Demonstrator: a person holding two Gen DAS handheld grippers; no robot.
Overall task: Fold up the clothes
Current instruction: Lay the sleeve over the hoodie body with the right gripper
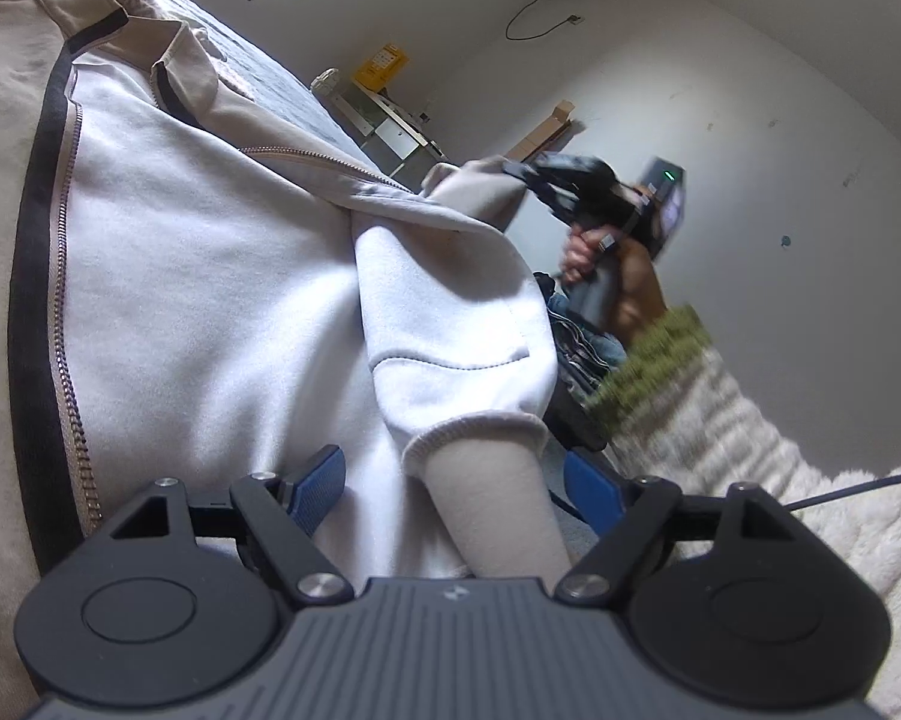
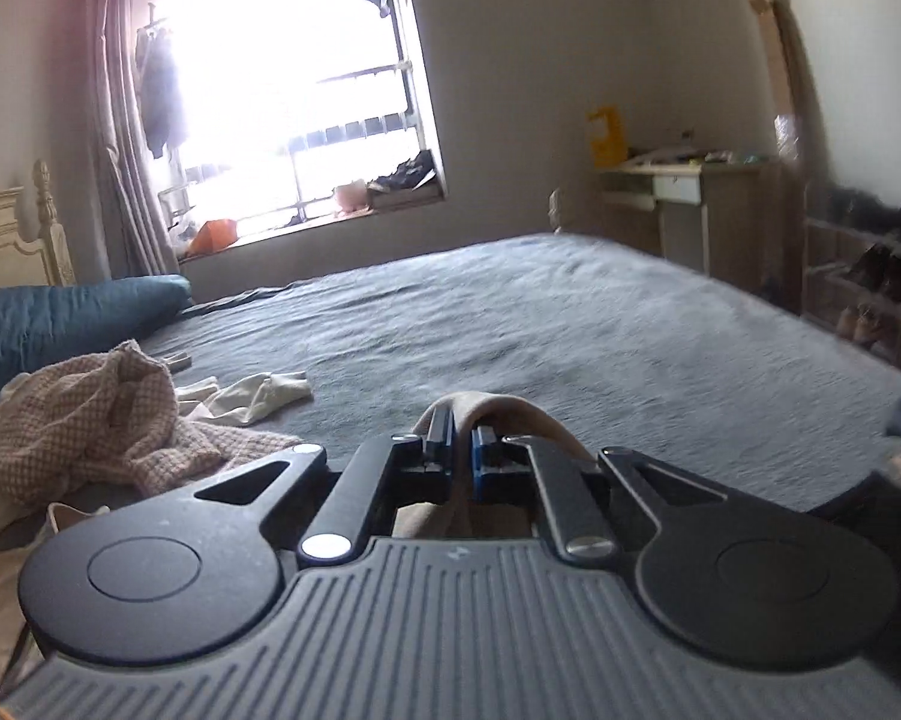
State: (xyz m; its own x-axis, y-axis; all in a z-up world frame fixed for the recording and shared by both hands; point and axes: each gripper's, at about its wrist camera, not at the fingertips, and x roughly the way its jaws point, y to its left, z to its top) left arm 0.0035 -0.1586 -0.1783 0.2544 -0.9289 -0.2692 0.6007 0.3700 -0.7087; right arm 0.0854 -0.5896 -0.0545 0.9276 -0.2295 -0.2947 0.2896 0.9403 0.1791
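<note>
Right tool (image 2: 462, 441) pinches the beige zip-up fleece jacket's (image 1: 210, 276) edge; left tool (image 1: 450, 492) gapes around its cuff, unpressed. Grey bed (image 2: 540, 324) beyond lies mostly bare.

**Hidden and unclear**

Beige jacket (image 1: 168, 276) runs off the left-wrist frame's left edge; its sleeve cuff (image 1: 480, 468) disappears under the gripper body. Beyond the jacket, the right gripper (image 1: 525, 177) and green sleeve (image 1: 648, 366) smear. Shelf contents (image 2: 870, 276) unreadable.
</note>
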